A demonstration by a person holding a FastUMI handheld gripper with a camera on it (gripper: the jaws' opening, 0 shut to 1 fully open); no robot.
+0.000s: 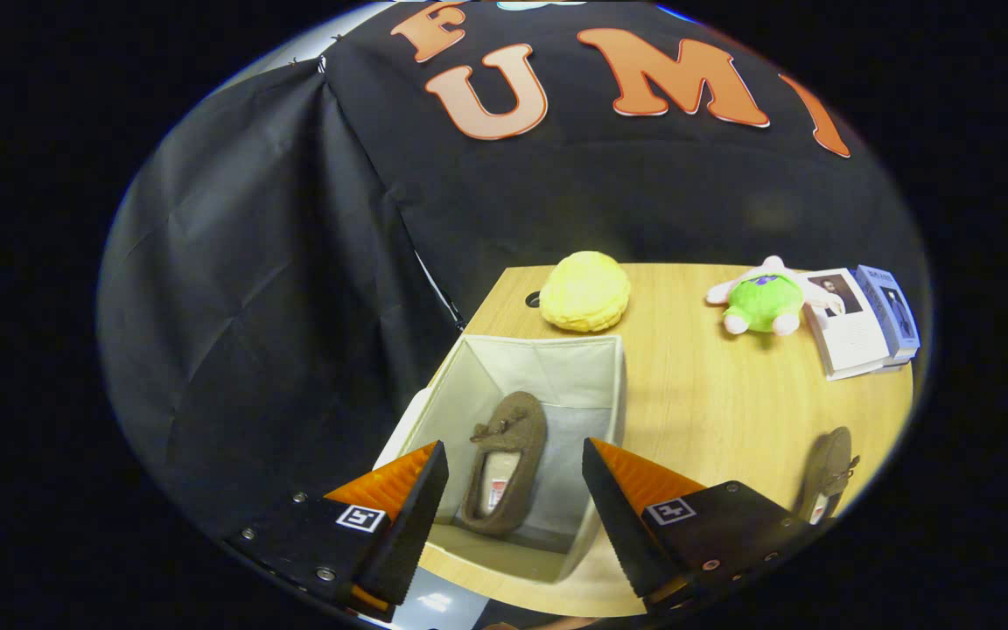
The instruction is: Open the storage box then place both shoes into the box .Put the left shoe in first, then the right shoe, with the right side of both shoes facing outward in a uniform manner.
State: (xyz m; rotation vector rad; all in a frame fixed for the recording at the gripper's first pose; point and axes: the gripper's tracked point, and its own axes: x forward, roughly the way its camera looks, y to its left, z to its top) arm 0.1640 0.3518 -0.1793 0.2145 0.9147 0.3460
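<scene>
Table (714, 402): box (596, 367); shoe (828, 472); toys.

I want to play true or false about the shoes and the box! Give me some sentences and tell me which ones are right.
1. The box is open. True.
2. Both shoes are in the box. False: one shoe lies inside; the other shoe is on the table, off to the right of the tongs.
3. The tongs are squeezing a shoe. False: their fingers are spread apart and hold nothing, with the boxed shoe seen between them.
4. A yellow plush sits just beyond the box. True.
5. The green toy is in the box. False: it is on the table beside a booklet.
</scene>
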